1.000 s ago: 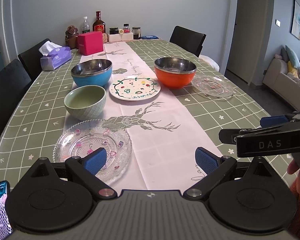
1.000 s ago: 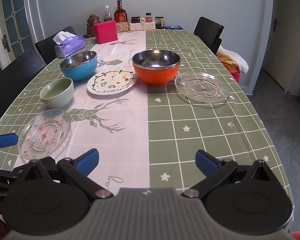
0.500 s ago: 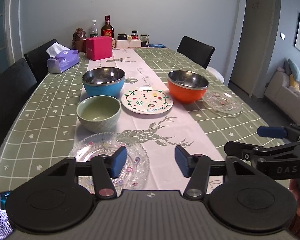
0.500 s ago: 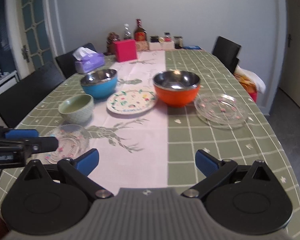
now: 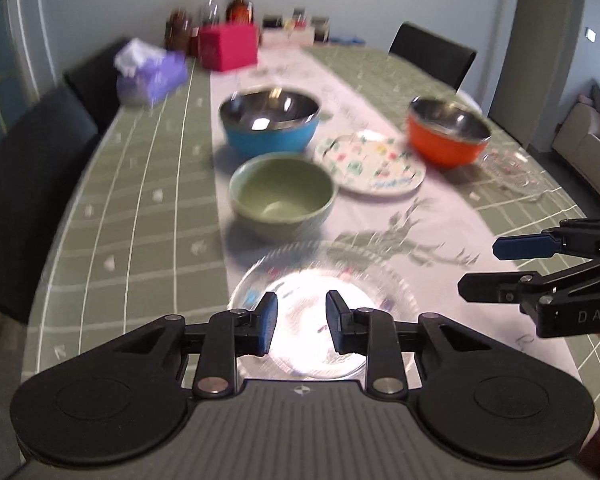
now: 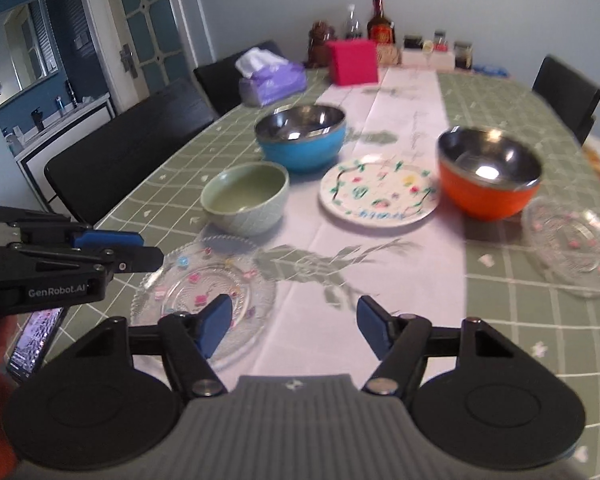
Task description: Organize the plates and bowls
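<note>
Task status: sorting not started; all dishes separate on the worktop (image 6: 520, 312).

Left tool (image 5: 298, 322) jaws narrowly apart, empty, over the near glass plate (image 5: 324, 308). Right tool (image 6: 294, 326) jaws wide apart, empty. Ahead: green bowl (image 6: 246, 198), blue bowl (image 6: 300, 136), painted plate (image 6: 378, 194), orange bowl (image 6: 490, 176), second glass plate (image 6: 576, 244), none stacked.

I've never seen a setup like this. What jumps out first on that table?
Two bright steel-lined bowls stand out: a blue bowl on the left, an orange bowl on the right, with a flowered white plate between them. Nearest, the left gripper hovers over a clear glass plate, its fingers narrowly apart.
</note>
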A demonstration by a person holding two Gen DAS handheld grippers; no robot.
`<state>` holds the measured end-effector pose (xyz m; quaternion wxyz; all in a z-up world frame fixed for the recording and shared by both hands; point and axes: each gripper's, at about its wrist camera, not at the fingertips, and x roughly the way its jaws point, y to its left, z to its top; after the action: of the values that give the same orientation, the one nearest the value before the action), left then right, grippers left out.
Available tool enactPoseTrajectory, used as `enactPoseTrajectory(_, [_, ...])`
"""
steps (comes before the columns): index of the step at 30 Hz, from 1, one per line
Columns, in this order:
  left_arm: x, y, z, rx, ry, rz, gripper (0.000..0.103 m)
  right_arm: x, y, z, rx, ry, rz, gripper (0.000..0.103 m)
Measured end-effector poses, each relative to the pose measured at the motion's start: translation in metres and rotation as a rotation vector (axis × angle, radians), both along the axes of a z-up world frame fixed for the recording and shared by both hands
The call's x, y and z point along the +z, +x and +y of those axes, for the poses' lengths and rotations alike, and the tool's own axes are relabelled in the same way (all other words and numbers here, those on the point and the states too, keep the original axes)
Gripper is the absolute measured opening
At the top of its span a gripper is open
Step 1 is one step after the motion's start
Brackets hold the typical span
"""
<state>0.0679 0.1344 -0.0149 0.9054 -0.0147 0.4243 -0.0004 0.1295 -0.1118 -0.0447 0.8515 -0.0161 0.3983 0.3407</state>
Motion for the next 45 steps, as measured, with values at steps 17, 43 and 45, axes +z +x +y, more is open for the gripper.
enactPoseTrajectory(17, [-0.035, 0.032, 0.067, 0.067, -0.201, 0.172, 0.025, -0.051, 0.06, 0.017, -0.034, 0.119, 0.429, 0.034])
enactPoseTrajectory(43, [-0.036, 0.023, 0.059, 0.111, -0.313, 0.172, 0.013, -0.067, 0.063, -0.007, -0.114, 0.248, 0.579, 0.003])
enactPoseTrajectory(45, [-0.034, 0.021, 0.051, 0.11, -0.329, 0.17, 0.012, -0.062, 0.061, -0.017, -0.133, 0.237, 0.585, 0.003])
